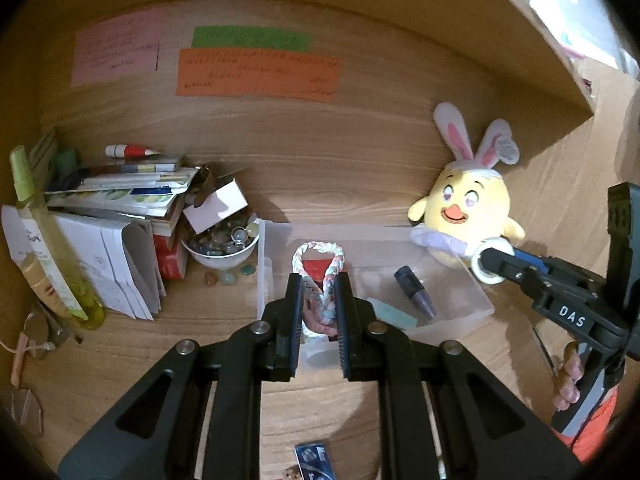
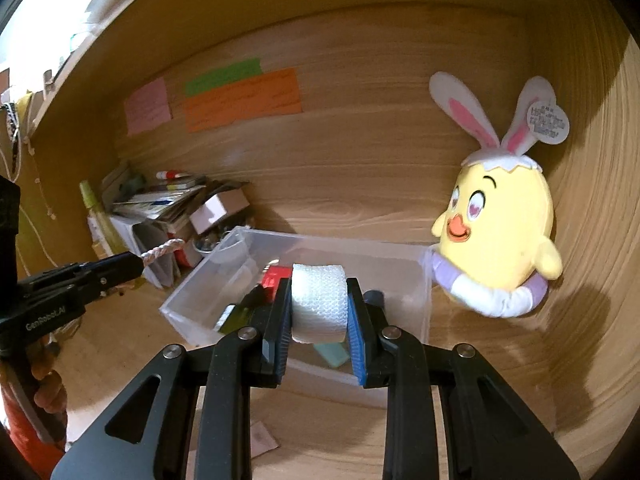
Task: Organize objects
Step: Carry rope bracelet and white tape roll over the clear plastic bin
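A: Status? Which step are we on?

B: Both grippers loaded, over the clear bin (image 2: 426,280). L gripper (image 1: 318,300) is clamped on a braided loop (image 1: 318,264), pastel cord, top of the loop sticking up past the pads. R gripper (image 2: 320,308) is pinching a white tape roll (image 2: 318,300) across its width.

A: Where's the bin rel. to everything else?

B: On the desk (image 1: 224,344), mid-scene. Chick plush (image 2: 496,236) w/ bunny ears sits at its right end, touching or just beside the wall, can't tell which. Bowl of stones (image 1: 222,246) and a paper pile (image 1: 120,200) just left of it. Already in the bin: a dark tube (image 1: 416,292), a mint-green flat piece (image 2: 332,354), something red under the loop.

A: So it's the drop step?

B: My read, yes: I'm carrying items to sort into the bin. Neither is released yet. From the L cam the roll hangs near the bin's right end, in front of the plush; the loop is over the left half.

A: Next move?

B: Prob. lower each one inside the walls, then open. Loop is floppy, so I want it low before release or it may drape over the rim. Roll can go on its edge and wander, so I'd set it flat, clear of the tube.
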